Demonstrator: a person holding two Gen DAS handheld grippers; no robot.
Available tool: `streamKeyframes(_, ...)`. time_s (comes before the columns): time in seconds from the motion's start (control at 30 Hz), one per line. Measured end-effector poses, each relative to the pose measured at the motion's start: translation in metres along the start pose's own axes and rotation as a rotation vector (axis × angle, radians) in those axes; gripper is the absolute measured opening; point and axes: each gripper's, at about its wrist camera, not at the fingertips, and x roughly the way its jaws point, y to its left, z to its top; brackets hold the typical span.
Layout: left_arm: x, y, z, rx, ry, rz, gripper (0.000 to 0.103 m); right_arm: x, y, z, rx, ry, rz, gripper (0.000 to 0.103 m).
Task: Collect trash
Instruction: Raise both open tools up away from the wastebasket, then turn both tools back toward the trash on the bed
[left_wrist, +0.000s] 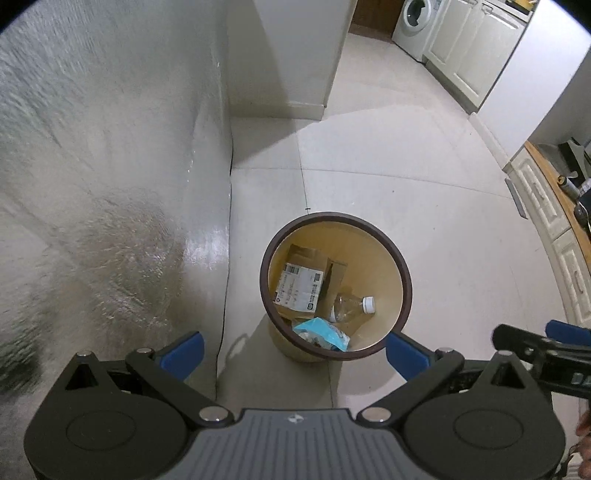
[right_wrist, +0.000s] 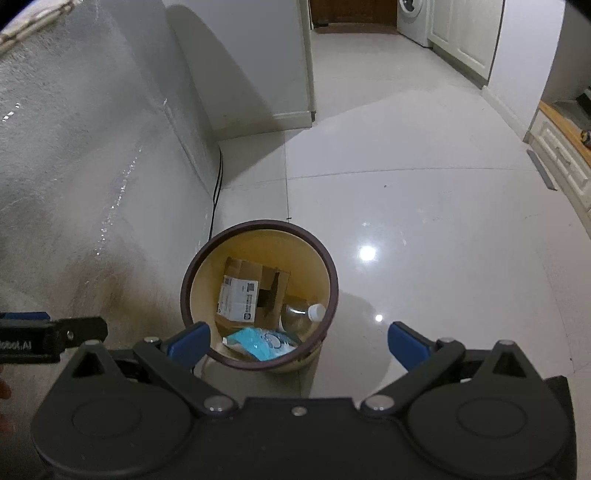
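Here we are holding both grippers above the bin (left_wrist: 400, 266), looking down into it. On the far left, a silvery textured surface (left_wrist: 110, 184) is standing just beside the bin, with a dark cable (right_wrist: 216, 192) running down along its foot. Our left gripper (left_wrist: 293, 349) is hanging with its blue fingers (left_wrist: 184, 350) spread wide and nothing between them. Moving right, the bin is sitting on the pale tile floor (left_wrist: 424, 203), and inside it we are seeing a cardboard box (left_wrist: 301, 282) with a shipping label, a blue packet (left_wrist: 321, 334) nearest us, and a clear bottle (left_wrist: 351, 306) with a white cap lying against the right wall. Our right gripper (right_wrist: 299, 343) is likewise wide open and empty, hovering over the bin's near rim. Farther right, cabinets (left_wrist: 554, 206) and a washing machine (left_wrist: 415, 22) are standing well apart from us. Judging by the filled bin and empty tongs, we are probably finishing a drop or turning to look for more. To do this well, we are keeping both grippers clear of the rim and scanning the floor, where no loose trash is showing.
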Motion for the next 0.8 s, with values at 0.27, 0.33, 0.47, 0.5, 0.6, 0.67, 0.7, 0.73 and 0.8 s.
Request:
streamKeyframes(0.27, -0.065, -0.02, -0.022, 0.056, -0.07, -0.029, 0.103, -0.076, -0.011, -0.014, 0.005, -0.086, -0.016, 0.103)
streamKeyframes(0.33, -0.091, -0.026, -0.027, 0.06, -0.104, -0.05, 0.103, -0.1, -0.014, -0.016, 0.01, -0.122, -0.013, 0.103)
streamKeyframes(0.47, -0.144, -0.035, -0.033, 0.07, -0.191, -0.086, 0.103, -0.153, -0.016, -0.019, 0.009, -0.205, -0.008, 0.103)
streamKeyframes(0.5, -0.157, -0.037, -0.034, 0.072, -0.213, -0.096, 0.103, -0.167, -0.017, -0.02, 0.011, -0.229, -0.006, 0.103)
streamKeyframes(0.6, -0.202, -0.042, -0.038, 0.082, -0.292, -0.122, 0.103, -0.208, -0.018, -0.024, 0.022, -0.302, 0.008, 0.103)
streamKeyframes(0.67, -0.229, -0.045, -0.04, 0.092, -0.341, -0.132, 0.103, -0.236, -0.017, -0.026, 0.022, -0.351, 0.012, 0.103)
streamKeyframes(0.7, -0.242, -0.046, -0.043, 0.095, -0.364, -0.135, 0.103, -0.249, -0.017, -0.027, 0.02, -0.374, 0.012, 0.103)
streamKeyframes(0.73, -0.255, -0.046, -0.045, 0.098, -0.388, -0.139, 0.103, -0.262, -0.016, -0.028, 0.019, -0.397, 0.015, 0.103)
streamKeyframes(0.8, -0.28, -0.045, -0.05, 0.105, -0.434, -0.15, 0.103, -0.283, -0.012, -0.031, 0.018, -0.436, 0.022, 0.103)
